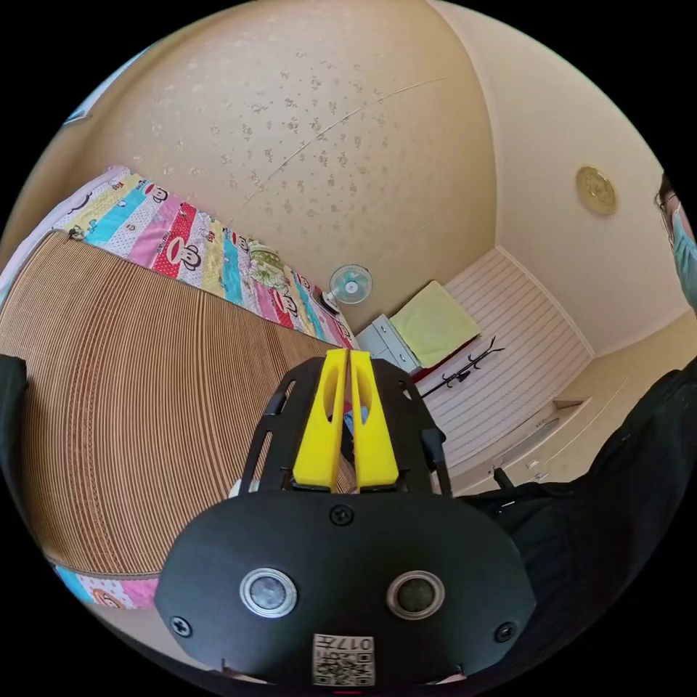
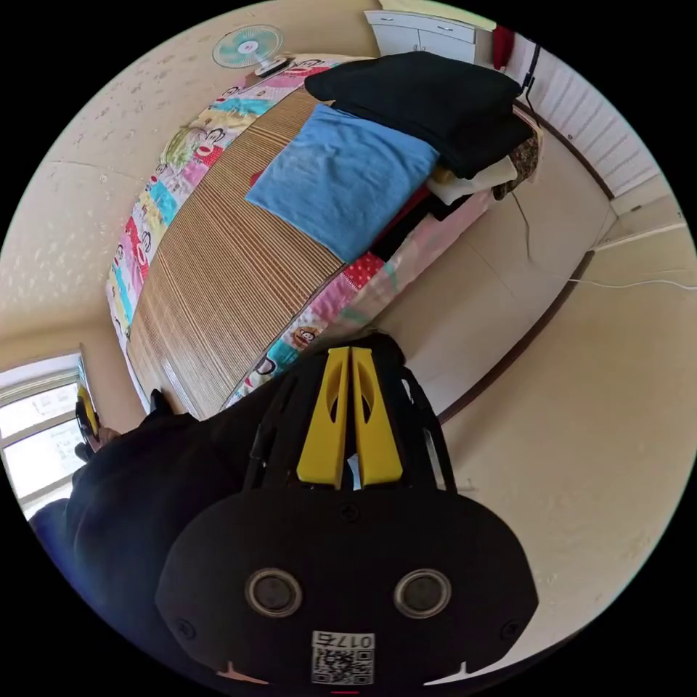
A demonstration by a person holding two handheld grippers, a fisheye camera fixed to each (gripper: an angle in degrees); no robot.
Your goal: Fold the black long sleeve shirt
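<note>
L gripper has its yellow jaws closed together w/ no cloth seen between them, above the ribbed, stiff-looking mat. R gripper is also closed, tips apparently pinching the shirt, a limp matte black knit that sags off the bed edge over the smooth floor. Risk as I judge it: the hold is a thin tip-pinch on soft fabric, so a tug could slip it and drop the shirt on the floor, or a dragged sleeve could rumple the flat blue cloth near the black pile.
</note>
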